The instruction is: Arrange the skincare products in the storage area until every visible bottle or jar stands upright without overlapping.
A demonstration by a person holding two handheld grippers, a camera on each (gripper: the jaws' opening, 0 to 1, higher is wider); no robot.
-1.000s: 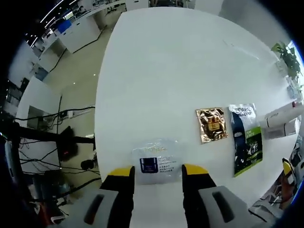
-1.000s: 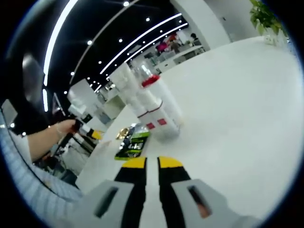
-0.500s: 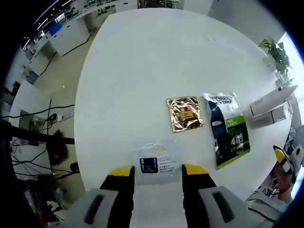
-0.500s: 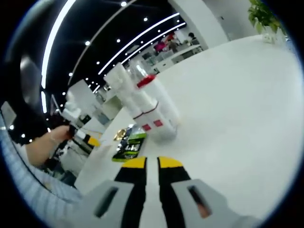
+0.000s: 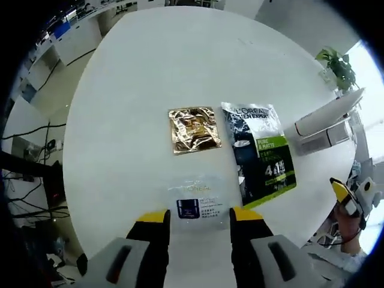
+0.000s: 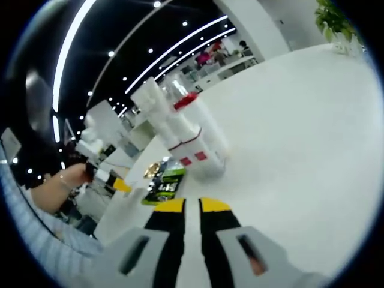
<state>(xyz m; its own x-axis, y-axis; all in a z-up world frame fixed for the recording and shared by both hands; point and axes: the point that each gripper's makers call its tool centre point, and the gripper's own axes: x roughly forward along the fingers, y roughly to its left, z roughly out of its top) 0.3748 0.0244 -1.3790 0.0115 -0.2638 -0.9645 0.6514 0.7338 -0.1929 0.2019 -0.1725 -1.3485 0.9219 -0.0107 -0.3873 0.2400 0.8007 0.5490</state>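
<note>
Clear sachet (image 5: 198, 201) lying flat between left gripper (image 5: 199, 217) jaws, jaws standing apart, grip on it not discernible. Gold sachet (image 5: 193, 129) and black-green sachet (image 5: 259, 153) lying flat just beyond on white worktop (image 5: 162, 66). White tubes (image 6: 183, 129) standing clustered ahead of right gripper (image 6: 185, 206), jaws nearly closed, holding nothing.

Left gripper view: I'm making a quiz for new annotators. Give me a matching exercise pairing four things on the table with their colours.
Things:
1. Square sachet
2. Long sachet
3. Pouch between the left claw's jaws
4. Tube

Colours:
A. White
B. Gold
C. Clear with a blue label
D. Black and green

Pairs: 1-B, 2-D, 3-C, 4-A
</note>
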